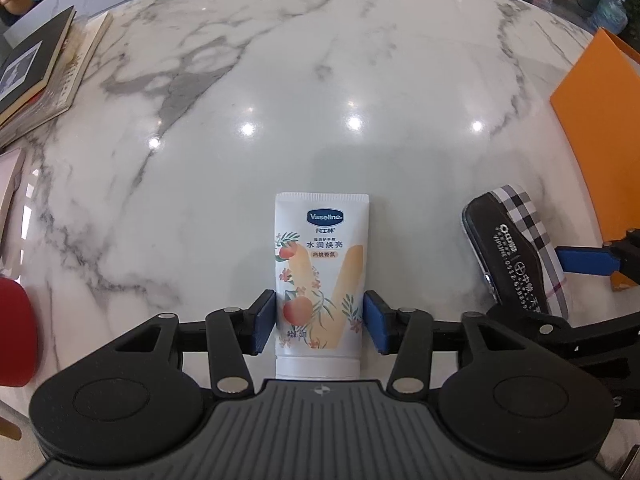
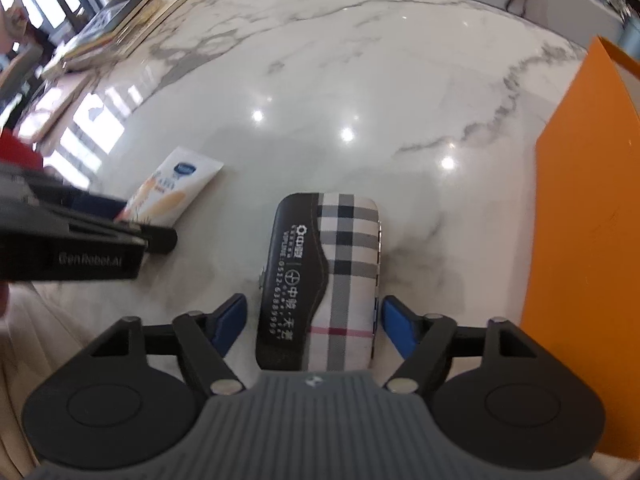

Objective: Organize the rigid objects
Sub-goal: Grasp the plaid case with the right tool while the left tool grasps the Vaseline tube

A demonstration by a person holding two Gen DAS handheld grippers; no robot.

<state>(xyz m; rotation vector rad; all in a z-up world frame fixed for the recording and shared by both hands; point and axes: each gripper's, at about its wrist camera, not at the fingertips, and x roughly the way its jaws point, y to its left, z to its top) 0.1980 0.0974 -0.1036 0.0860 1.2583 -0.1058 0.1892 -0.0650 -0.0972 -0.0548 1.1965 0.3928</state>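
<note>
Slippage threatens: left gripper [image 1: 320, 322] pinches soft hand cream tube [image 1: 321, 280], while spread right gripper [image 2: 314, 326] straddles unclamped glasses case [image 2: 320, 280].

Counted on the marble table [image 1: 320, 80]: one Vaseline hand-cream tube [image 1: 320, 276]; one plaid-and-black case [image 2: 320, 280]; one orange box [image 2: 588, 240]; one stack of books [image 1: 40, 80], number of volumes not told; one red object [image 1: 16, 332], partly seen. Two claws are counted: left claw [image 1: 320, 322], right claw [image 2: 314, 326].
</note>
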